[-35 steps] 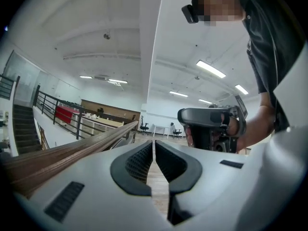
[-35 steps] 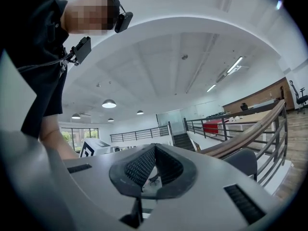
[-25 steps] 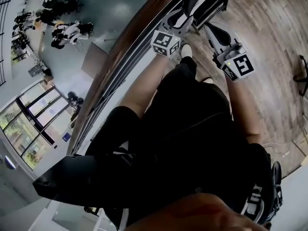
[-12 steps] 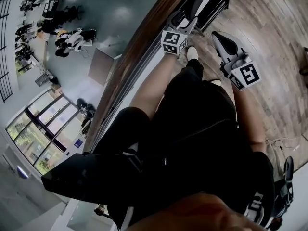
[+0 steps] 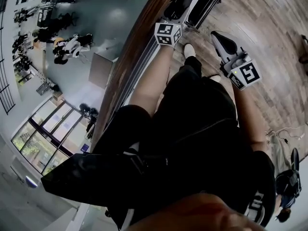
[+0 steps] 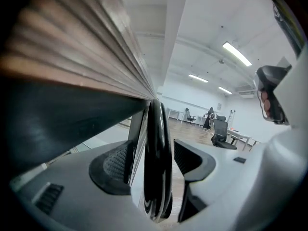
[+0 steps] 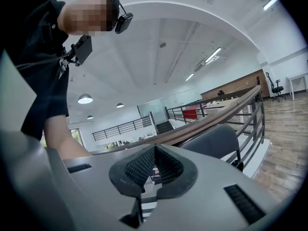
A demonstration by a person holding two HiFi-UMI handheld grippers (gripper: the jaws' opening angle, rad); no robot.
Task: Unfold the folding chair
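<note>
We list a wood-plank floor (image 5: 274, 32) edged by a wooden handrail (image 5: 134, 47) on dark metal bars, overlooking a grey lower hall (image 5: 115, 13) with tall windows (image 5: 43, 136). We note a white ceiling carrying strip lights (image 6: 237, 54) and round lamps (image 7: 85, 98). Black office chairs (image 6: 219, 131) stand far off.

Open-plan office on a mezzanine: swivel chairs (image 6: 220, 130), desks (image 6: 242, 138), ceiling strip lights (image 6: 237, 54), wood-topped railing (image 7: 226, 109)

A wooden handrail (image 5: 129, 57) runs beside the plank floor (image 5: 274, 47). Beyond it, a lower hall (image 5: 120, 13) shows big windows (image 5: 41, 142).
</note>
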